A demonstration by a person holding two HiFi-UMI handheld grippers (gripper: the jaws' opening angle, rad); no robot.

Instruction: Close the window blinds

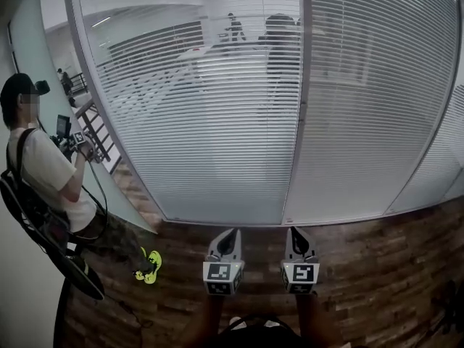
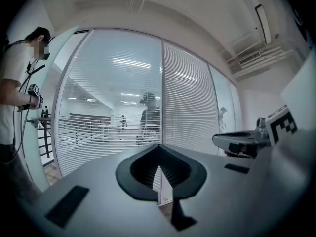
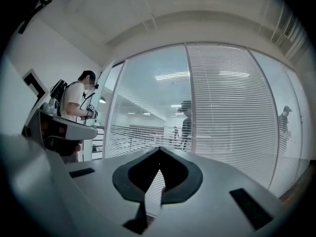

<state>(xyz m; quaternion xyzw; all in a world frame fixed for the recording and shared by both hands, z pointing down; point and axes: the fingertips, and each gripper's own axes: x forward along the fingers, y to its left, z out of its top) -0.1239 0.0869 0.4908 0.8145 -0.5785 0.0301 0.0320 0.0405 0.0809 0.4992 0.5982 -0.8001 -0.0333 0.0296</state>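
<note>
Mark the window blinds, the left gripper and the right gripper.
window blinds (image 1: 188, 136), head view, on the slats of the left pane.
left gripper (image 1: 233, 233), head view, where its fingertips meet.
right gripper (image 1: 294, 231), head view, where its fingertips meet.

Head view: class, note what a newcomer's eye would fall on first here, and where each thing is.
The white window blinds fill the upper picture, the left panel's slats open enough to see through, the right panel's more closed. At bottom centre the left gripper and right gripper point at them side by side, both shut and empty. A person in a white shirt stands at far left.
</note>
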